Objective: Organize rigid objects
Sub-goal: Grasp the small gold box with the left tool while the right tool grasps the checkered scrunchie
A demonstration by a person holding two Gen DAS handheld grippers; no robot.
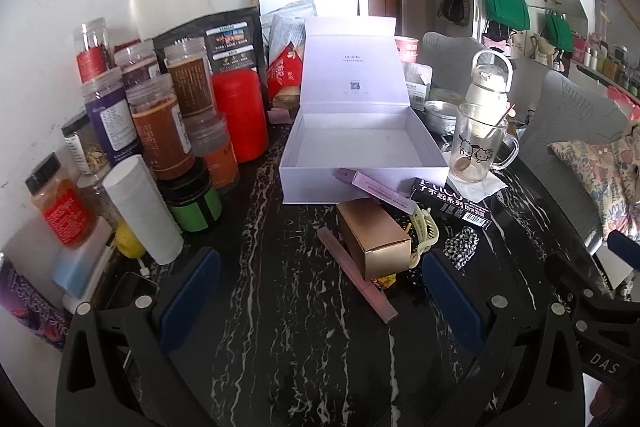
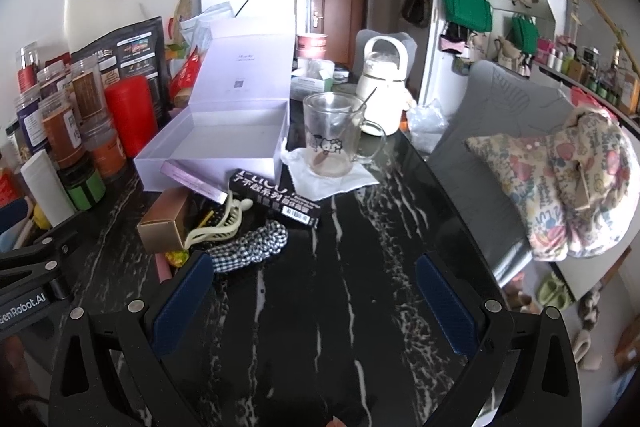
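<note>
Between both wide-apart tools (image 1: 320, 291) (image 2: 314, 297), bare black marble table (image 2: 360, 247); clutter beside open white box (image 1: 360, 131).

black claw (image 1: 320, 291), blue pads (image 1: 192, 301), silver screws

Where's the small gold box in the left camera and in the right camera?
Left wrist view: the gold box sits just right of centre, on the dark marble table, below the open white box.
Right wrist view: the gold box is at left of centre, beside the cream hair claw.
Shared landmark: the open white box, just behind the gold box in both views.
</note>
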